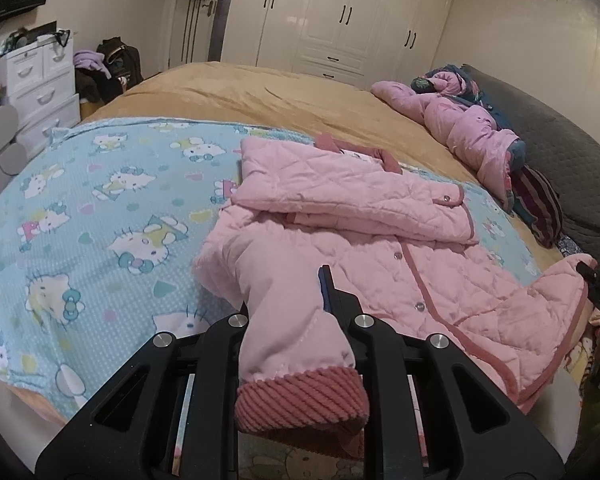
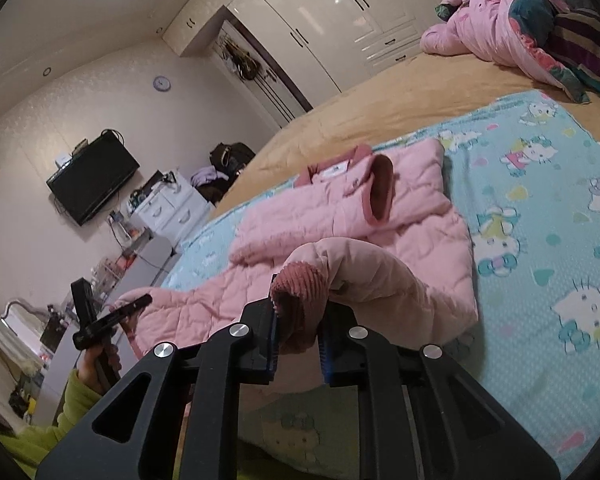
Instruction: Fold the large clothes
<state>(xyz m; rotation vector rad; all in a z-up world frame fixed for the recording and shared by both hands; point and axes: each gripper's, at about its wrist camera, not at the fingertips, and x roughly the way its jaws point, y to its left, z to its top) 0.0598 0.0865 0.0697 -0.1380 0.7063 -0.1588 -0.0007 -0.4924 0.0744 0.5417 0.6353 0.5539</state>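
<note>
Two claws, each clenched on part of the pink quilted jacket [image 1: 380,240], which lies on the blue cartoon blanket [image 1: 80,208] on the bed [image 1: 260,92].

Left wrist view: my left claw [image 1: 300,320] grips a sleeve, whose ribbed cuff [image 1: 300,404] hangs back toward the camera; the hem near the jacket's right corner overhangs the bed edge, so I judge a hard pull could drag it off.

Right wrist view: my right claw [image 2: 296,320] pinches ribbed cuff fabric [image 2: 300,280]; the bite looks shallow and might slip; beyond the jacket the blanket lies open, room to fold.
</note>
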